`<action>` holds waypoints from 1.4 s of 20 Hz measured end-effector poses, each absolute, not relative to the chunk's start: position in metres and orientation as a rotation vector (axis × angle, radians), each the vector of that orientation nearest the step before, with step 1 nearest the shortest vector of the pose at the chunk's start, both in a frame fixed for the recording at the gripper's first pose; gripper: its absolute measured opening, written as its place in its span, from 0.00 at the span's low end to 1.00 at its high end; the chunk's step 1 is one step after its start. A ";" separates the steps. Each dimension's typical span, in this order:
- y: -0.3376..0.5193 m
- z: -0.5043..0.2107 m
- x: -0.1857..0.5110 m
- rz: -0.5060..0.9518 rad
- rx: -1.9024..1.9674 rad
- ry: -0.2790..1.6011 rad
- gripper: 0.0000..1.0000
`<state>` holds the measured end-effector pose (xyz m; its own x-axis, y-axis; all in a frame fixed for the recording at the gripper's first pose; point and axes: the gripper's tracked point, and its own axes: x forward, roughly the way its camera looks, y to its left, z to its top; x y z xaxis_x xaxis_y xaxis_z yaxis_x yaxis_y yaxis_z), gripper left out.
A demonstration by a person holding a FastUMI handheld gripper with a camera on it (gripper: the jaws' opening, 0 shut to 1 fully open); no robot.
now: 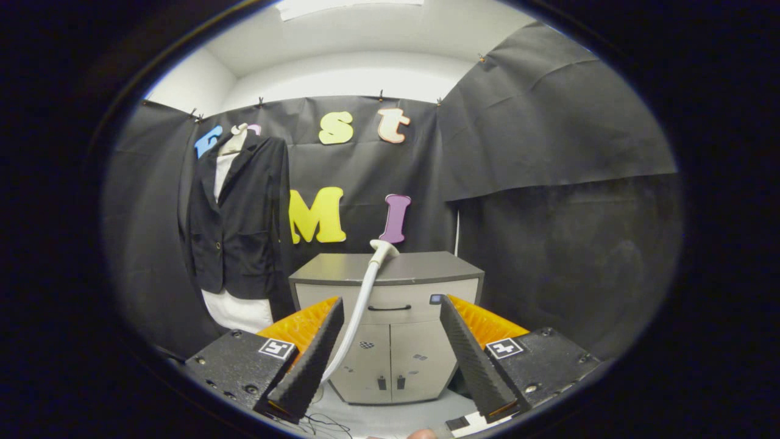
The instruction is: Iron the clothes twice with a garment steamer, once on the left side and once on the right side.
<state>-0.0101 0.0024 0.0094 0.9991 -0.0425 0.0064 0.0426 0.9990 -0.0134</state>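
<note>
- I see my gripper (390, 341) with its fingers spread wide apart and holding nothing; both fingers point at the cabinet (386, 323), which I take as my landmark.
- The cabinet is grey, with one drawer over two doors; it stands on the pale floor (390, 417) against the black cloth wall.
- The steamer head (382, 249) rests on the cabinet's top near the middle, and its white hose (356, 317) runs down the cabinet's front and passes just inside my left finger (308, 360), whether touching it I cannot tell.
- The jacket (237, 213), dark over a white shirt (239, 310), hangs on a form to the left of the cabinet and higher than its top; its hem sits just beside the cabinet's left top corner.
- Open room: right of the cabinet the floor runs to the cloth wall with nothing standing there; the cabinet's top edge is bare on both sides of the steamer head.
- Between the jacket and the cabinet's left edge the gap is narrow.
- Thin dark cables (326, 421) lie on the floor in front of the cabinet, below my left finger.
- Writing: small square markers (277, 348) sit on the gripper's body behind each finger; a small tag (436, 299) sits at the cabinet's drawer, too small to read.
</note>
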 end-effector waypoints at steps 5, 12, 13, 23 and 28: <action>0.026 0.013 -0.003 -0.049 0.004 -0.004 0.99; 0.056 0.032 0.033 -0.113 0.012 -0.020 0.99; 0.060 0.037 0.040 -0.115 0.007 -0.023 0.99; 0.047 0.063 0.169 -0.082 0.080 0.033 0.99; 0.039 0.076 0.241 -0.093 0.076 0.105 0.99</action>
<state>0.2406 0.0386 0.0756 0.9902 -0.0885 -0.1077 0.0965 0.9928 0.0710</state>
